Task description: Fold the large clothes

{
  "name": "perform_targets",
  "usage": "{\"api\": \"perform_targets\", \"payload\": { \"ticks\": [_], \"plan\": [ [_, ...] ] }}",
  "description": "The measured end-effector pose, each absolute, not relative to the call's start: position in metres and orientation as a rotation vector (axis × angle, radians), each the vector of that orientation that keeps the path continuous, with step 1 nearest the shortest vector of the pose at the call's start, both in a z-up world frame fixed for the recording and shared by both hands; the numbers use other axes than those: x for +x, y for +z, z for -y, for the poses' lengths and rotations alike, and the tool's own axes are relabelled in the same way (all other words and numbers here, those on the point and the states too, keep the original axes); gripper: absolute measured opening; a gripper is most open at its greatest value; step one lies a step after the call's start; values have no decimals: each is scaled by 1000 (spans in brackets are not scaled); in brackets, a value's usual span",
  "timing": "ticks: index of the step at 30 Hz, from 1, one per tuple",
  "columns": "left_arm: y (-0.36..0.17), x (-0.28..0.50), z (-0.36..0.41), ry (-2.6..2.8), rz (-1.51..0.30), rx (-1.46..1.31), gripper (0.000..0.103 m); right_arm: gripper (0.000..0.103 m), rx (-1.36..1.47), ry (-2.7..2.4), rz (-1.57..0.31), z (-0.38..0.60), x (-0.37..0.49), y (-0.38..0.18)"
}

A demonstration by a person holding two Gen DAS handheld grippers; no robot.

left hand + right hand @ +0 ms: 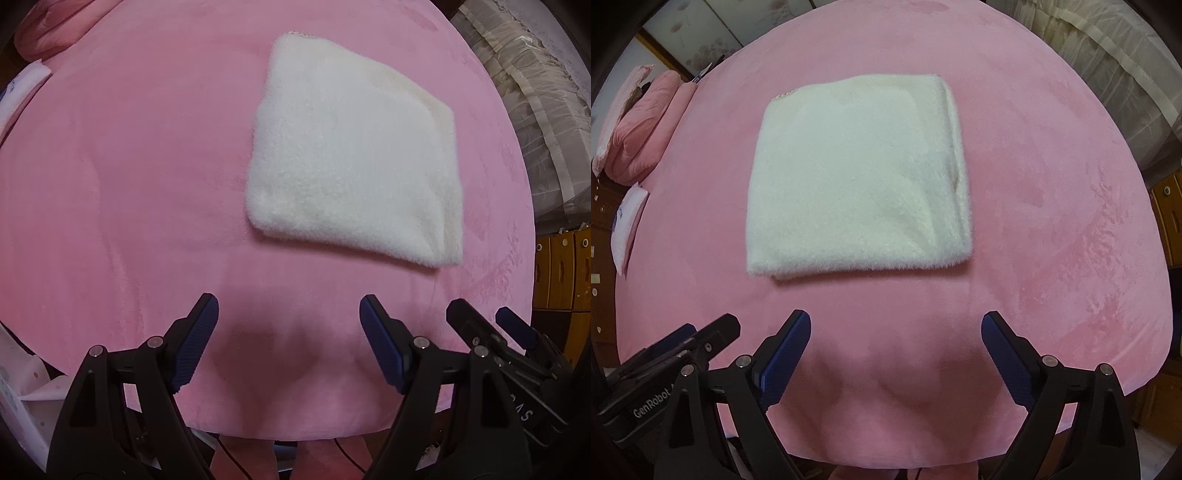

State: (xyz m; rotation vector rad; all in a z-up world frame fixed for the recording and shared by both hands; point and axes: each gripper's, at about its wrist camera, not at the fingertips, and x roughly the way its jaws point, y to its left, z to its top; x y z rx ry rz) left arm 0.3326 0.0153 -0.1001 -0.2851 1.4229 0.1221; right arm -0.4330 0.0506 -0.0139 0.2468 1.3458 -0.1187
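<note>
1. While both grippers hang above the near edge of the pink bed (1052,221), the white garment (857,181) lies on it as a compact, squared bundle, well apart from either tool.
2. Left gripper (289,341): jaws spread, nothing between them, pointing down at bare pink cover.
3. Right gripper (895,356): jaws spread wider, also empty; the garment sits ahead of its fingertips.
4. Judging by the tidy shape, the folding looks finished, so the step in hand is probably release and withdrawal.
5. To do that well, lift both tools straight away with the jaws kept wide, so no fleece snags and drags a layer open.
6. If a check is wanted, look at the right-hand edge, where stacked layers show; press it flat rather than regrip.
</note>
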Motion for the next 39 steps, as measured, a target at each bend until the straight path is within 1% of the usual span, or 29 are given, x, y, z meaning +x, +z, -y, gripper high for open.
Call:
{"api": "perform_targets", "payload": {
  "ticks": [12,24,30,35,39],
  "plan": [
    [-96,342,-12,105,-1417,-247,77,95,260,-127,-1339,-62,-414,-8],
    [-113,363,-13,82,-1444,-266,77,95,295,-130,-1364,-46,-402,-20],
    [-132,390,-31,93,-1443,-311,77,95,323,-119,-1378,-24,-383,-38],
    [-161,423,-55,104,-1454,-345,77,95,409,-110,-1394,13,-353,-68],
    [-189,452,-67,57,-1469,-368,77,95,490,-65,-1365,44,-323,-98]
  ]
}}
